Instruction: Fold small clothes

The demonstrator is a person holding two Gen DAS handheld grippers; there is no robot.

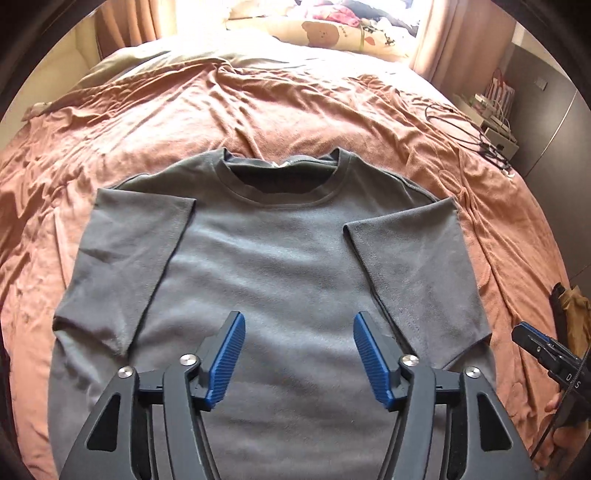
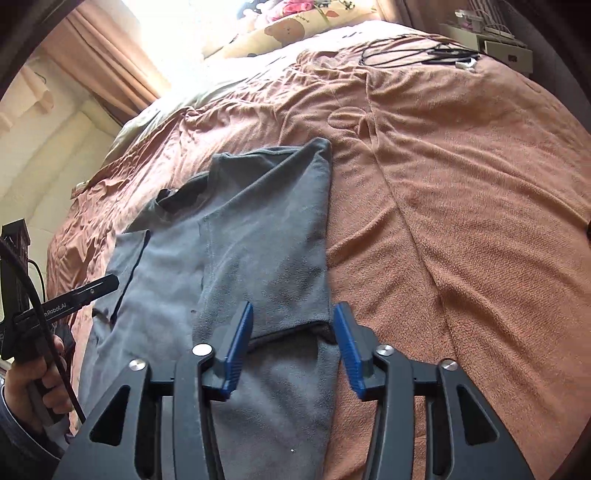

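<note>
A grey T-shirt [image 1: 280, 266] lies face up on a salmon blanket [image 1: 184, 110], collar [image 1: 280, 173] pointing away. Both short sleeves are folded inward over the chest: the left sleeve [image 1: 125, 258] and the right sleeve [image 1: 413, 266]. My left gripper [image 1: 299, 321] hovers open above the shirt's middle, nothing between its blue pads. In the right wrist view my right gripper [image 2: 293, 310] stands open over the hem of the folded right sleeve [image 2: 280, 236], with no cloth pinched. The left gripper [image 2: 107, 282] shows at that view's left edge, held by a hand [image 2: 26, 380].
Bear-print pillows [image 1: 321, 33] and piled clothes lie at the bed's head. Black cables [image 1: 461, 125] and a white box [image 1: 498, 136] sit at the bed's far right edge. Curtains [image 1: 125, 22] hang behind. Blanket stretches wide to the right of the shirt [image 2: 461, 221].
</note>
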